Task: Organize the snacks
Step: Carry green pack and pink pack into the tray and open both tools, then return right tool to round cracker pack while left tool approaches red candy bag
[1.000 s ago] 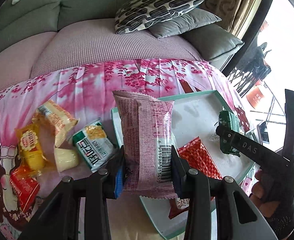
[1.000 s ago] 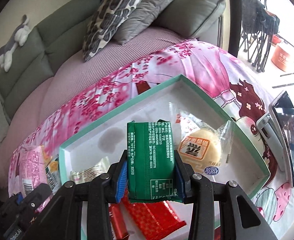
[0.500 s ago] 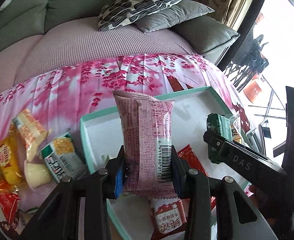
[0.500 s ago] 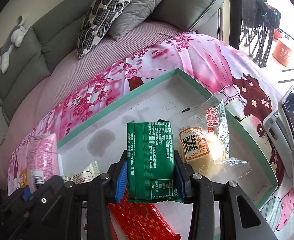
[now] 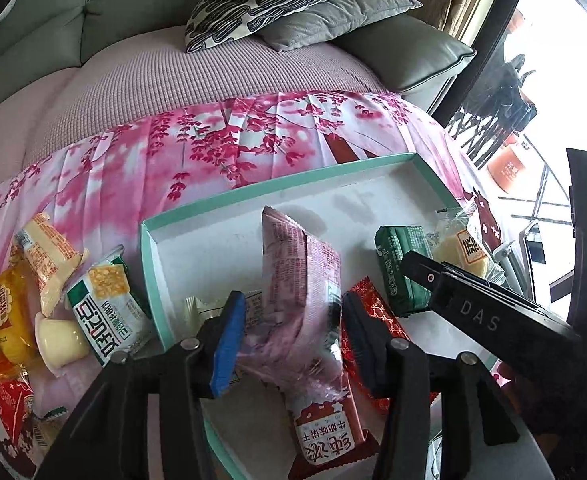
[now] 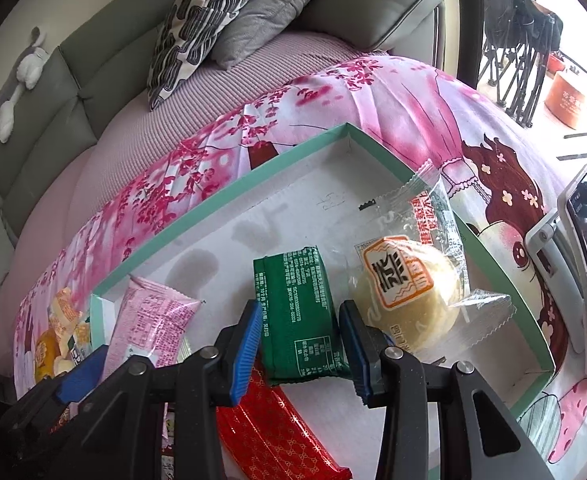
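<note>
A white tray with a teal rim point(image 5: 277, 190) point(image 6: 221, 204) lies on the pink floral cloth. My left gripper point(image 5: 293, 300) hangs over the tray's near left part with its jaws opening. The pink snack packet point(image 5: 301, 276) point(image 6: 149, 320) leans between the pads, its lower end blurred, with a gap to the left pad. My right gripper point(image 6: 299, 312) is shut on a green packet point(image 6: 297, 312) point(image 5: 397, 264), low over the tray floor beside a wrapped yellow bun point(image 6: 409, 284). The right gripper's black body point(image 5: 473, 312) shows in the left wrist view.
In the tray also lie a red packet point(image 6: 277, 428) and a red-and-white biscuit packet point(image 5: 325, 436). Several loose snacks sit on the cloth left of the tray, among them a green-white cracker packet point(image 5: 105, 308). A phone on a stand point(image 6: 581, 248) is at the right. Sofa cushions lie behind.
My left gripper carried the pink packet rightward over the tray, then its jaws parted and the packet slumped sideways. My right gripper sank slightly with the green packet, nearer the bun.
</note>
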Demonstrator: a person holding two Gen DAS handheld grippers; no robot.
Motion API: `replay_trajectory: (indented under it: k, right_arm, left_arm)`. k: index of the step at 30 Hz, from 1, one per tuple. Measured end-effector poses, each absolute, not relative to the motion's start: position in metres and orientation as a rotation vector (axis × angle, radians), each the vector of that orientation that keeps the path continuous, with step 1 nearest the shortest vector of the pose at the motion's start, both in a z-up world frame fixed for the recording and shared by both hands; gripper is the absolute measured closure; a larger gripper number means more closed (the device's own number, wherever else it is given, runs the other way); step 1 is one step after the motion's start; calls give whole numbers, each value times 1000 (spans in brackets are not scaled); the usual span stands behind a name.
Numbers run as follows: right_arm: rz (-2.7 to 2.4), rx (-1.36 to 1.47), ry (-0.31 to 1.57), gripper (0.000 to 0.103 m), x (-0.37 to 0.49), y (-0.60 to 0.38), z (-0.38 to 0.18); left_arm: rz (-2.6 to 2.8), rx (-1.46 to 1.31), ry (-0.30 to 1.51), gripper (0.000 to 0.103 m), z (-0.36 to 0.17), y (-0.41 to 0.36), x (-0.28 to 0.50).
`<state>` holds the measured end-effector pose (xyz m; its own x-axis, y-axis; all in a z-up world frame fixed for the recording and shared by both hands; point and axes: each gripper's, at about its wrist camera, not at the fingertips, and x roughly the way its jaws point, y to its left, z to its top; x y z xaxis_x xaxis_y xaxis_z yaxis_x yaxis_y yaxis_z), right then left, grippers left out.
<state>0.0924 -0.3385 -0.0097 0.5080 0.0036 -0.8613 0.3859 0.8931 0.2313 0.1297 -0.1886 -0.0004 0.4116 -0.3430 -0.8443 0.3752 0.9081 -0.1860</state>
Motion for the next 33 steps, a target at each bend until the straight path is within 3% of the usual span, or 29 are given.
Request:
replay_trajectory:
  k: [3, 10, 18, 21, 29, 33]
  right_arm:
    - [-244, 427, 1022, 59, 92, -339, -6]
    - [-244, 437, 1021, 32, 87, -342, 3]
    - [-221, 452, 966, 15, 81, -343, 12]
    - [-213, 457, 972, 0, 80, -342, 11]
    - [-212, 436, 961, 0, 75, -340, 15]
    - [-208, 415, 963, 0, 74, -333, 19]
  left_arm:
    - [-438, 36, 1047, 39, 4, -186, 130]
    - [-383, 63, 1066, 31, 4, -181, 128]
    - [-310, 41, 1078, 20, 3, -166, 128]
    - [-275, 19, 1083, 17, 3, -159, 129]
    - [-210, -32, 1058, 4, 10, -140, 129]
    - [-164, -39, 1051, 4, 11, -130, 129]
